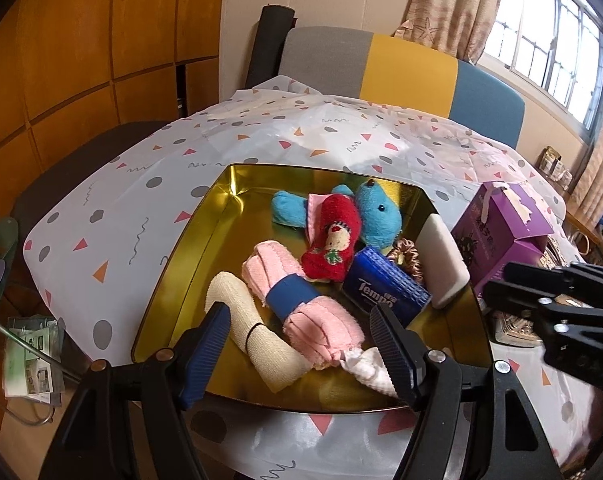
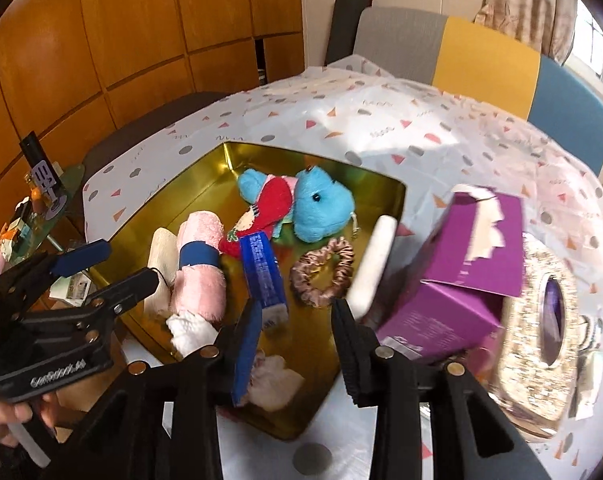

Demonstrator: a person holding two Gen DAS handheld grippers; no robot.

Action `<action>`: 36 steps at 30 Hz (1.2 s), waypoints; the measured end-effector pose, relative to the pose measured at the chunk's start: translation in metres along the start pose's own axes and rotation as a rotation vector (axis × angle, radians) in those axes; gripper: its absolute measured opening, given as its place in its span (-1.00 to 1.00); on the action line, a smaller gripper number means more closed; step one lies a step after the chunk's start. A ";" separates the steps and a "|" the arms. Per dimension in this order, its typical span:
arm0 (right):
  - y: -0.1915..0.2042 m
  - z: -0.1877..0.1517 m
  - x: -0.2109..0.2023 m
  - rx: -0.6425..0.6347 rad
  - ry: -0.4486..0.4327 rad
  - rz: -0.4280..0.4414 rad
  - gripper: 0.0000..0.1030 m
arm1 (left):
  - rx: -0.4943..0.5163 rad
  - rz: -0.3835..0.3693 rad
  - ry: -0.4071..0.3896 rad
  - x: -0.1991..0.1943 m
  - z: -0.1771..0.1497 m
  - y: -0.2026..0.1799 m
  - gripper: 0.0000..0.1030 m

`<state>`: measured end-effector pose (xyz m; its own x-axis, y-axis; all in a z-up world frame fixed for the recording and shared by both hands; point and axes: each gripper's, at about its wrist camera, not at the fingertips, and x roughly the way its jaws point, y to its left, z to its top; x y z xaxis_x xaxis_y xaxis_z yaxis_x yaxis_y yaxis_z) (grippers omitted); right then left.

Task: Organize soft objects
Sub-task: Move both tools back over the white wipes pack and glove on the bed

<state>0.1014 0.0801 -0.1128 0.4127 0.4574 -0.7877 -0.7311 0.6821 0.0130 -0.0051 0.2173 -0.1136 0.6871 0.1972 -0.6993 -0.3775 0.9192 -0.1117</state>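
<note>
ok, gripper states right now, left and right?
Left gripper: open, holding nothing, over the gold tin.
Right gripper: open, holding nothing.

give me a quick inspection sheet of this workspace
surface: table under a patterned cloth
job's things: gold tin holds blue plush, red sock, pink towel roll, cream roll, tissue pack, scrunchie, white pad
clutter: purple box, glittery bag
grippers: left hand-held gripper open; right hand-held gripper open, empty
cables: nothing seen
surroundings: wood panels, striped chair, window
</note>
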 end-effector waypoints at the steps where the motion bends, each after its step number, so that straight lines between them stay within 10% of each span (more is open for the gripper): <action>1: -0.003 -0.002 -0.006 -0.001 -0.007 -0.006 -0.30 | 0.005 -0.001 -0.002 -0.001 0.000 -0.002 0.42; 22: -0.196 -0.083 -0.093 0.421 -0.055 -0.249 -0.22 | 0.113 -0.075 -0.014 -0.014 0.004 -0.046 0.42; 30: -0.318 -0.131 -0.093 0.676 0.054 -0.435 -0.08 | 0.140 -0.082 0.008 -0.008 0.000 -0.059 0.42; 36: -0.361 -0.124 -0.066 0.611 0.170 -0.499 0.25 | 0.163 -0.089 0.020 -0.006 -0.001 -0.067 0.42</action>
<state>0.2709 -0.2670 -0.1423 0.4876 -0.0431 -0.8720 -0.0356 0.9970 -0.0692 0.0158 0.1539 -0.1030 0.7001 0.1070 -0.7060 -0.2088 0.9762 -0.0590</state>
